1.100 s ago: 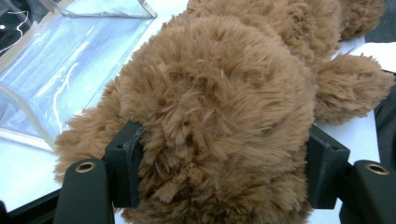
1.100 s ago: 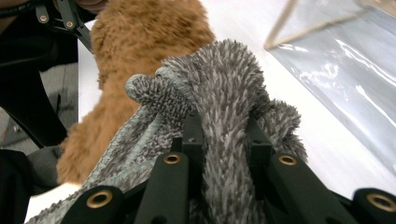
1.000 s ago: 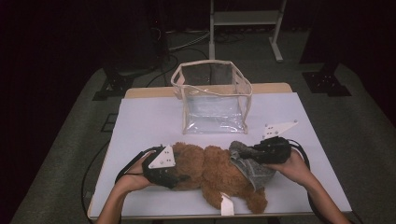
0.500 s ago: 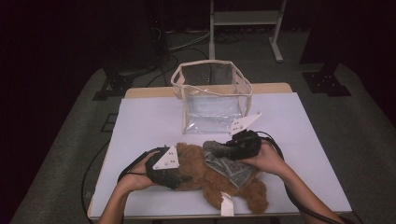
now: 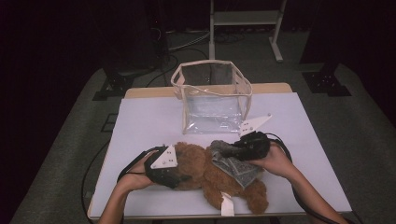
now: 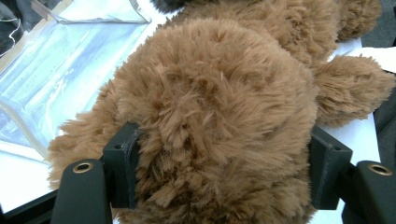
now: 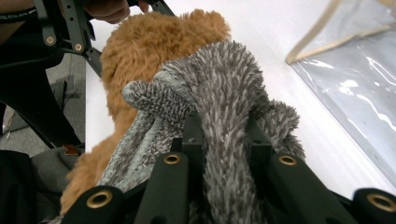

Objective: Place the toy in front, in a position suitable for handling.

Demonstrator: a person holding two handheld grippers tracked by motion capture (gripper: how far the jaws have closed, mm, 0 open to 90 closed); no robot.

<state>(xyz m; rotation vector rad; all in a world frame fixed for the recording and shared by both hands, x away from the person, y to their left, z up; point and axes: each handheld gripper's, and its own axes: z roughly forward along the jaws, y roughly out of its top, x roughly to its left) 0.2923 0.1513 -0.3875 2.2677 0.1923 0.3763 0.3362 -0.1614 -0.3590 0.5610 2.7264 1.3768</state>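
The left tongs (image 6: 219, 158) hold the soft, light teddy bear (image 5: 205, 170) by its head, while the right tongs (image 7: 224, 140) pinch its limp grey garment (image 7: 224, 93).

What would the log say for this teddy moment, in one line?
left tongs: shut on teddy bear | right tongs: shut on grey garment | clear bag: behind bear
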